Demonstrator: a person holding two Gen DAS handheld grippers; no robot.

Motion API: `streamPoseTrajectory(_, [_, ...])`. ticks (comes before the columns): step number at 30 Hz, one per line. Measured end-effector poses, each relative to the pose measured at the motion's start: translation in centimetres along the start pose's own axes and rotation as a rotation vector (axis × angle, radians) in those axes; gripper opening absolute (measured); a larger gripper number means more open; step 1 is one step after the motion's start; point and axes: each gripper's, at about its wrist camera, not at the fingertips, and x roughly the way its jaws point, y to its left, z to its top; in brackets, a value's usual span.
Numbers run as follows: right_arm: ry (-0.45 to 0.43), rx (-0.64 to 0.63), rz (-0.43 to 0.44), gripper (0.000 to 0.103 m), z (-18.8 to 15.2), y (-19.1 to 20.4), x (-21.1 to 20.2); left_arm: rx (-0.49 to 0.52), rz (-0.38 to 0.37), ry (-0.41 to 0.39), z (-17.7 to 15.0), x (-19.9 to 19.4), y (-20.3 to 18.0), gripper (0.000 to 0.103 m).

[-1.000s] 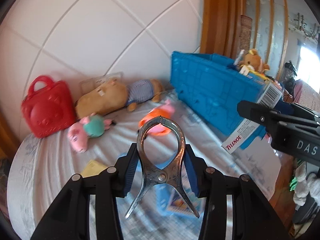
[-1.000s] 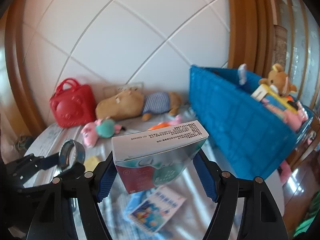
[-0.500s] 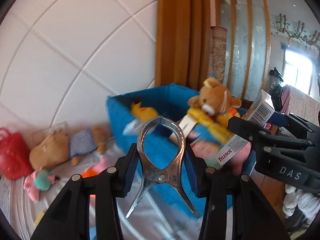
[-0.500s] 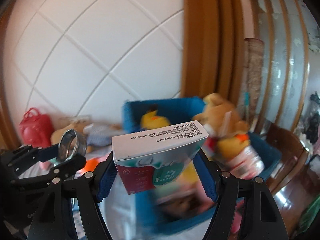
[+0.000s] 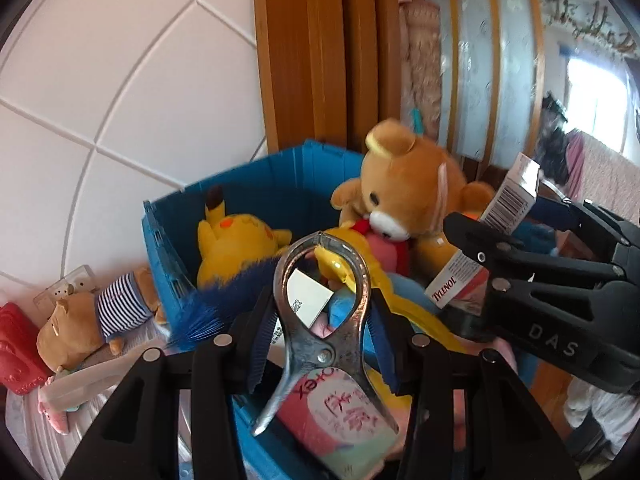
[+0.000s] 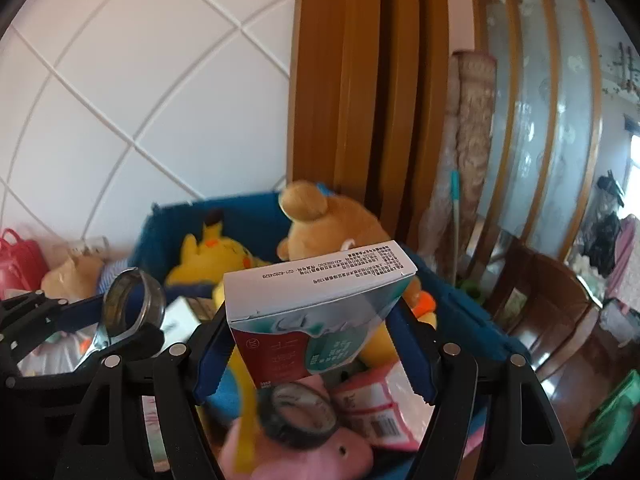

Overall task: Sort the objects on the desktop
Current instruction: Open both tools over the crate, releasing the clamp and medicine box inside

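Deep blue ribbed plastic bin [image 5: 256,196]; in it a bright yellow plush with a black-tipped ear and orange cheek [image 5: 236,240], and a tan-brown plush bear with a white muzzle [image 5: 404,188]. Silver-grey metal spring clamp [image 5: 320,316]; white medicine box, red and teal on its front, fine black print on top [image 6: 316,304]. Beside the bin, a light-brown plush in a navy-and-white striped shirt [image 5: 92,316], and a red plastic handbag [image 5: 16,352].

Clamp [image 5: 322,316]: bare polished metal, scuffed. Medicine box [image 6: 316,312]: glossy printed cardboard. Crate [image 5: 168,248]: ribbed blue plastic. Teddy bear [image 5: 404,196]: fuzzy plush cloth. Door frame [image 6: 360,92]: smooth varnished wood. Wall tiles [image 5: 120,80]: glossy white ceramic.
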Motion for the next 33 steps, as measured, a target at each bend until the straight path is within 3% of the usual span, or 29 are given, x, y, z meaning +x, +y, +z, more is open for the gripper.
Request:
streamPoseTrajectory(2, [0.045,-0.009,0.006,0.073,-0.2,-0.1,2.1,0.0,0.004,0.015,-0.2,0.8,0.2,0.047])
streamPoseTrajectory(6, [0.066,0.001,0.017,0.074,-0.6,-0.5,4.4,-0.002,0.035,0.022,-0.4,2.0,0.6,0.079])
streamPoseTrajectory(7, [0.068,0.003,0.017,0.076,-0.6,-0.7,4.9,-0.002,0.039,0.021,-0.5,2.1,0.7,0.08])
streamPoseTrajectory(9, [0.075,0.005,0.015,0.077,-0.6,-0.8,5.6,-0.005,0.046,0.021,-0.7,2.3,0.9,0.08])
streamPoseTrajectory(12, [0.083,0.017,0.025,0.092,-0.8,-1.0,6.5,-0.009,0.049,0.03,-1.0,2.8,1.1,0.08])
streamPoseTrajectory(16, [0.077,0.024,0.035,0.1,-0.9,-1.0,6.7,-0.015,0.051,0.037,-1.7,2.7,1.2,0.08])
streamPoseTrajectory(33, [0.03,0.028,0.018,0.103,-2.1,-2.4,1.9,-0.064,0.074,0.057,-4.0,1.2,0.6,0.08])
